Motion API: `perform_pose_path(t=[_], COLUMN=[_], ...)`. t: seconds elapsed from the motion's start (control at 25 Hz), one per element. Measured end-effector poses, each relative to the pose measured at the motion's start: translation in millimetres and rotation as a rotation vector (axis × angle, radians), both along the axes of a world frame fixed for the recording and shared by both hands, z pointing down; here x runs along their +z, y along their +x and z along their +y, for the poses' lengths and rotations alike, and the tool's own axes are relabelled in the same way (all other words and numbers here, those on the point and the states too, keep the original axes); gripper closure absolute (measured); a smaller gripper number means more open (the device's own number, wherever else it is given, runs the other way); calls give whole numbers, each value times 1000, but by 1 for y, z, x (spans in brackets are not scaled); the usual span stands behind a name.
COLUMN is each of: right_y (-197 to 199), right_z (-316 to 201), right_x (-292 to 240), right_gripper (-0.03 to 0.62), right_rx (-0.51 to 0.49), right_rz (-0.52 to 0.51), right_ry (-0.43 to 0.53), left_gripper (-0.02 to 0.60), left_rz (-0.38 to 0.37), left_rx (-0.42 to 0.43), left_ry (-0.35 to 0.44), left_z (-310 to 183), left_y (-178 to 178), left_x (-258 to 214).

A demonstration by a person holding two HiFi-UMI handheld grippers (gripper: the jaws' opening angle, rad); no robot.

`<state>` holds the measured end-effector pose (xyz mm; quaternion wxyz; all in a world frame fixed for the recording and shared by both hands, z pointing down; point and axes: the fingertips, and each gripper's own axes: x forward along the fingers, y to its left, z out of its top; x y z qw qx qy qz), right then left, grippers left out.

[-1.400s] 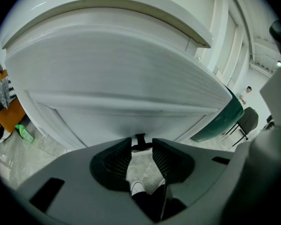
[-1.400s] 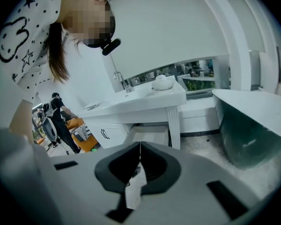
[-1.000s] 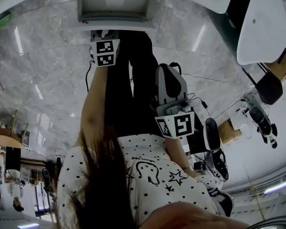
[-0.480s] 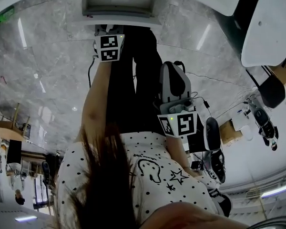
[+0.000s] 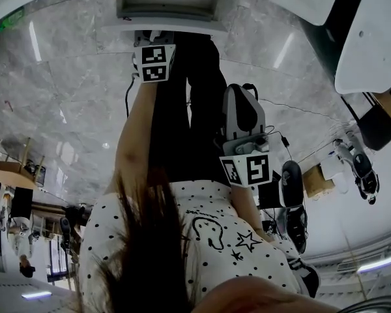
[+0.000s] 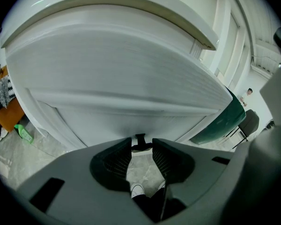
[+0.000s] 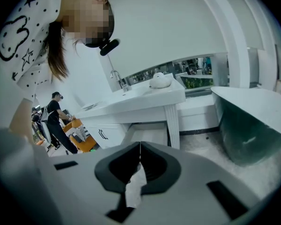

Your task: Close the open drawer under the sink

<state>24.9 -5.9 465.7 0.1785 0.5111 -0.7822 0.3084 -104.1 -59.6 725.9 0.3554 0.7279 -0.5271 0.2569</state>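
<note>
Drawer (image 6: 117, 78) first: its white front fills my left gripper view, and in the head view it sits pulled out at 12 o'clock, with the long front edge running from 9 to 3. The push I judge it needs goes straight toward 12, square to that edge.

My left tool (image 6: 141, 149) is by far the nearer one. It is right up against the front, directly at 6 o'clock from the drawer, while my right tool (image 7: 140, 146) hangs well back at about 4 o'clock beside my body and points away across the room.

The left tool's jaws stand narrowly apart. A small dark handle (image 6: 140, 141) shows just past the tips, in line with the gap. I cannot tell whether either jaw touches it.

The right tool's jaws are pressed together at the tips, pinching what looks like a crumpled white scrap (image 7: 133, 189) that trails back into the hollow behind them.
</note>
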Motion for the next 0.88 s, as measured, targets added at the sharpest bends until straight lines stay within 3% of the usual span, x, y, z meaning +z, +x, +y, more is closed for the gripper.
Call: perform_pose_path(t=[0.88], right_y=[12], right_z=[6], right_x=[-1], right_gripper=[580], right_rx=[18], right_rz=[-9], right_ry=[6], left_gripper=[442], left_rz=[4], left_rx=[-51], left_ry=[-2], left_z=[-6], left_y=[-1], left_x=[-1])
